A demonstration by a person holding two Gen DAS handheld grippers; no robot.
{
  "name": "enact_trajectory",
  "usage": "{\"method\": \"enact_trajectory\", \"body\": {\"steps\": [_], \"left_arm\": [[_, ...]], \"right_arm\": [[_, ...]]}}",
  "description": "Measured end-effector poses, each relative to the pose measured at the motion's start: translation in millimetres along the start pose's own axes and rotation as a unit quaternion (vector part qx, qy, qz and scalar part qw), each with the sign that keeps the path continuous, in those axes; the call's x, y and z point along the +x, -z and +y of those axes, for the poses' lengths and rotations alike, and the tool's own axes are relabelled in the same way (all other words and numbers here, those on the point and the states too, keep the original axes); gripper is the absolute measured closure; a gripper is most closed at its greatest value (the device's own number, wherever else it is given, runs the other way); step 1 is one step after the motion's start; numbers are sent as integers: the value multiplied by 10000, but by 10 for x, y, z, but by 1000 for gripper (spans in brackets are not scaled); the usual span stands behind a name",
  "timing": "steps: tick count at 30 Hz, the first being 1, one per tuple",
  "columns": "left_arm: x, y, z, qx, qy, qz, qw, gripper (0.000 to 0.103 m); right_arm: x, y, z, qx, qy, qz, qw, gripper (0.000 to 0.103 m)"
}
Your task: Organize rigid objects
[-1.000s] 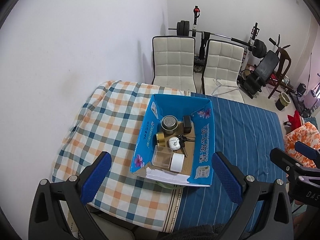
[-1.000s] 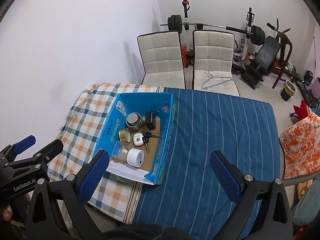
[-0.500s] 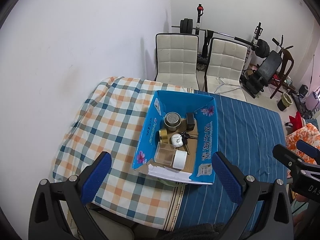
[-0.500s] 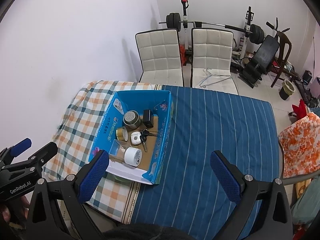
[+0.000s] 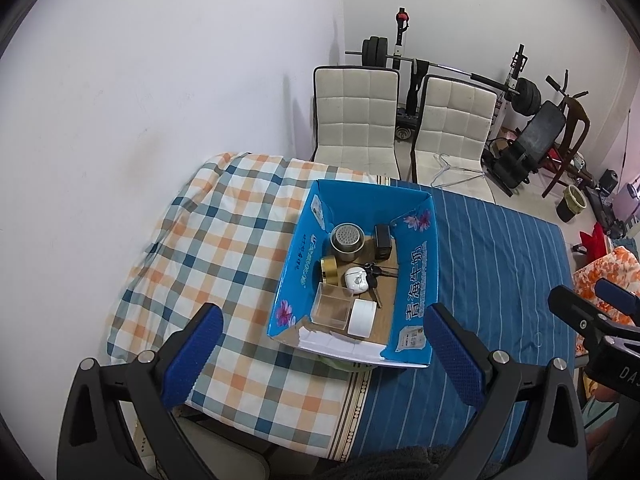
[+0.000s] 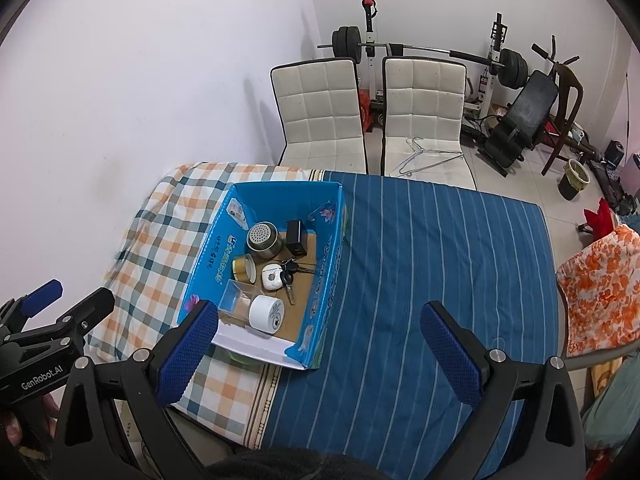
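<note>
Left gripper: held high above the table, its blue-padded fingers spread wide with nothing between them; it also shows at the left edge of the right wrist view
Right gripper: likewise raised, fingers wide apart and holding nothing; its tip shows at the right edge of the left wrist view
Blue box: an open cardboard carton with flower prints, standing where the checked cloth meets the blue striped cloth; in the left wrist view it lies well beyond the fingertips and roughly centred in the gap between them; in the right wrist view it lies beyond and just inside the left finger
Metal cup: upright in the far half of the box, perforated top facing up
Black adapter: just right of the metal cup
Gold tape roll: on edge, near the left wall of the box
White earbud case: mid-box, touching the keys on its right
Clear plastic box: at the near end, just beside the white tape roll
Contact: neither gripper touches the box or anything in it
Behind the table: two white chairs, a wire hanger on the right one, and a barbell rack against the wall
</note>
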State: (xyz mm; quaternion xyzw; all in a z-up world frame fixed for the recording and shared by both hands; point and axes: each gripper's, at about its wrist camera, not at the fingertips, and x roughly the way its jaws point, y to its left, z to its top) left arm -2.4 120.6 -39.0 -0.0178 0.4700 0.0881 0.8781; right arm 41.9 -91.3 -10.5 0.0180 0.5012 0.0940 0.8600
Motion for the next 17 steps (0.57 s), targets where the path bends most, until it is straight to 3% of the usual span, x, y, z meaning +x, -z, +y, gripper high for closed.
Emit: {"method": "enact_trajectory", "body": {"steps": [17], "left_arm": [[-17, 9, 2, 7, 3, -69, 10000, 0]], "right_arm": [[-15, -7, -13, -11, -3, -21, 10000, 0]]}}
